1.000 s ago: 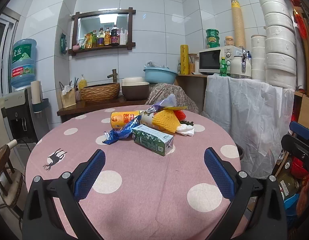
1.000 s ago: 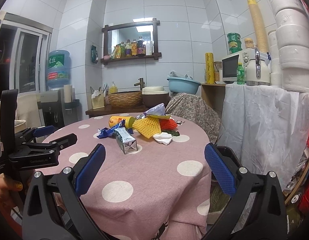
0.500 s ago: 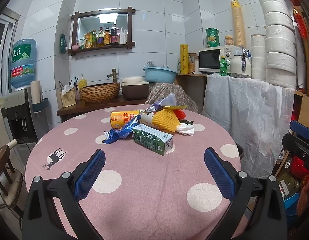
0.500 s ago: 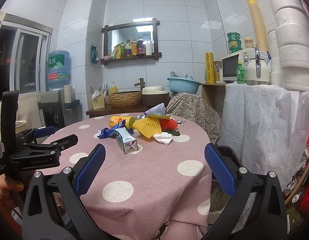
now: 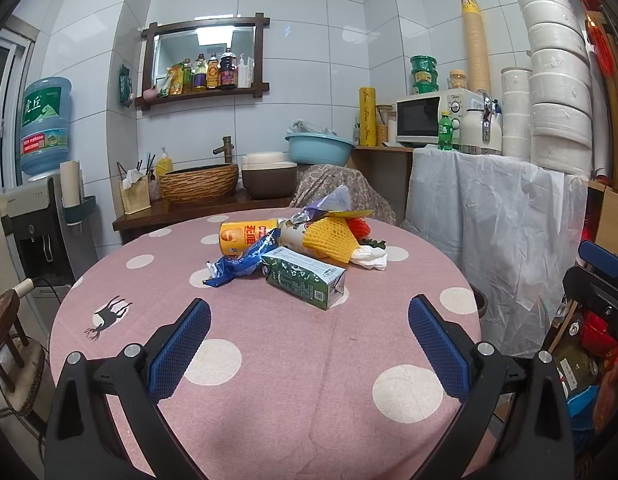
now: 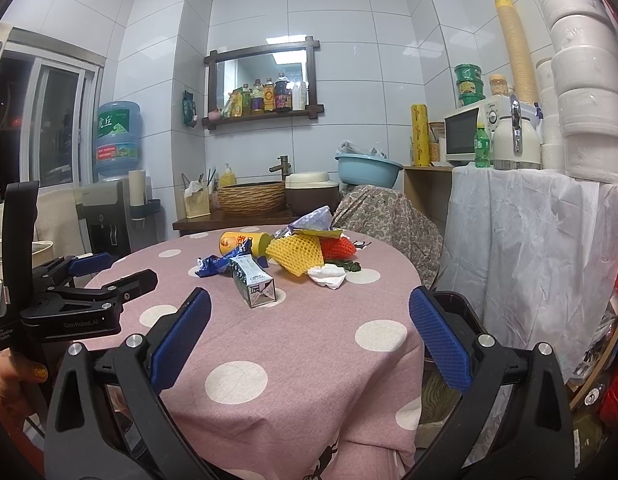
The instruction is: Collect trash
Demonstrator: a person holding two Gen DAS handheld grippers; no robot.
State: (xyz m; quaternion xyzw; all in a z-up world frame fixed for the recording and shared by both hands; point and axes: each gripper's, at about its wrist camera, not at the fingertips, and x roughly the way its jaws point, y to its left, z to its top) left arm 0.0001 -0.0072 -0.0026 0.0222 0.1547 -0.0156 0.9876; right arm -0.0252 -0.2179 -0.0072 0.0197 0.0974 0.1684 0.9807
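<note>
A heap of trash lies mid-table on the pink dotted cloth (image 5: 269,360): a green drink carton (image 5: 305,278), a blue wrapper (image 5: 241,262), a yellow chip can (image 5: 245,236), a yellow foam net (image 5: 329,238), a red foam net (image 5: 359,226) and a white tissue (image 5: 371,258). My left gripper (image 5: 309,340) is open and empty, short of the carton. My right gripper (image 6: 309,334) is open and empty at the table's right edge; the carton (image 6: 253,282) lies ahead of it. The left gripper (image 6: 89,276) shows at the left of the right wrist view.
A black bin (image 6: 461,308) stands low beside the table on the right. A white-draped counter (image 5: 501,216) with a microwave (image 5: 433,120) is at the right. A sideboard with a woven basin (image 5: 199,182) stands behind the table. A water dispenser (image 5: 37,220) is at the left.
</note>
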